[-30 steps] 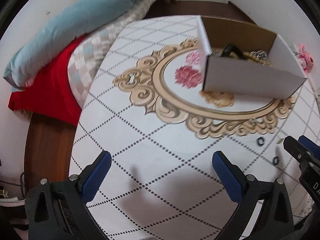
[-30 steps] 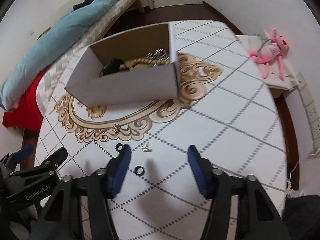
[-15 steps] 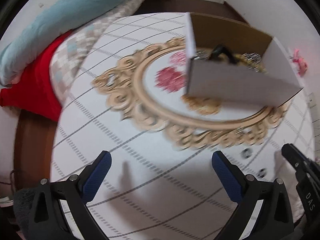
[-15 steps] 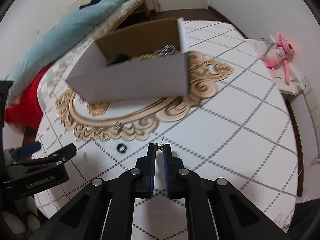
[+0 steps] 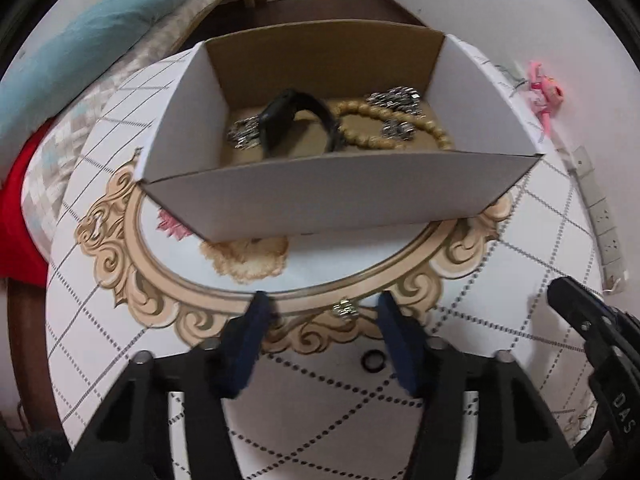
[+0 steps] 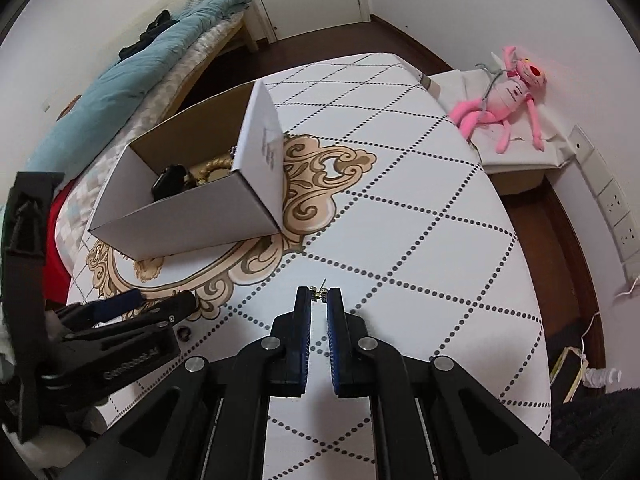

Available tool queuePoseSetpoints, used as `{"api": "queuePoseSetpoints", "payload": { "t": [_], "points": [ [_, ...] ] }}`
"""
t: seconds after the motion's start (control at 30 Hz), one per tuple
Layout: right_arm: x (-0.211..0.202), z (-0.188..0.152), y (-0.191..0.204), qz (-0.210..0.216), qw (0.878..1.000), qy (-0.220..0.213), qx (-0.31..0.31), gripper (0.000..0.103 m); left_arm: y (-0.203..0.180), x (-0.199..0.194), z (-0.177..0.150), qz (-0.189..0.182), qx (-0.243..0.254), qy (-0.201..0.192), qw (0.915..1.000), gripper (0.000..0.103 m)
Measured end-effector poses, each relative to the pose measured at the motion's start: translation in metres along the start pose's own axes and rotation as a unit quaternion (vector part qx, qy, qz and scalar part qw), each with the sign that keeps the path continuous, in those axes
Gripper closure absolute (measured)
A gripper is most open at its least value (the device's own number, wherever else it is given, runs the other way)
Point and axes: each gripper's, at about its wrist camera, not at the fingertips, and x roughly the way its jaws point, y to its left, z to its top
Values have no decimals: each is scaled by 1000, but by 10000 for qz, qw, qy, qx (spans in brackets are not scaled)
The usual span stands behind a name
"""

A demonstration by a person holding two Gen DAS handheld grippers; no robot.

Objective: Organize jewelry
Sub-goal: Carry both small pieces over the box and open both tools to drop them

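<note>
Earring (image 6: pixel 320 295) mostly hidden between right jaws

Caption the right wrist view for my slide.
Right gripper pinches a small earring above the table, white box at left.

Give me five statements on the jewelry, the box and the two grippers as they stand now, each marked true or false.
1. The right gripper has its jaws shut on a small earring. True.
2. The left gripper has its jaws shut. False: they stand apart, holding nothing.
3. A beaded bracelet lies inside the cardboard box. True.
4. The black ring lies in the box. False: it lies on the tablecloth by the left gripper.
5. The pink plush toy sits in the box. False: it lies on a side stand beyond the table.
</note>
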Motion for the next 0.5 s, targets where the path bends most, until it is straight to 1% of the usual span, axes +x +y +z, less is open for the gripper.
{"api": "queuePoseSetpoints", "payload": {
  "t": [0.07,0.1,0.23,0.33,0.4,0.5],
  "points": [
    [1,0,-1,1,10000,0,19,95,-3,-2,1,-12,77,-51,10000,88],
    [2,-1,-1,-4,10000,5,32,95,-4,-2,1,-35,112,-46,9999,92],
    [2,-2,-1,8,10000,-8,80,95,-5,-3,0,-58,152,-60,9998,94],
    [-2,-1,1,41,9999,-51,82,95,-1,-7,-2,-122,116,-68,9998,98],
    [-8,1,3,95,9999,-94,71,95,5,-16,-3,-239,40,-61,9997,98],
    [-23,8,10,246,9995,-189,44,95,17,-36,-4,-415,-108,-149,9990,98]
  ]
}}
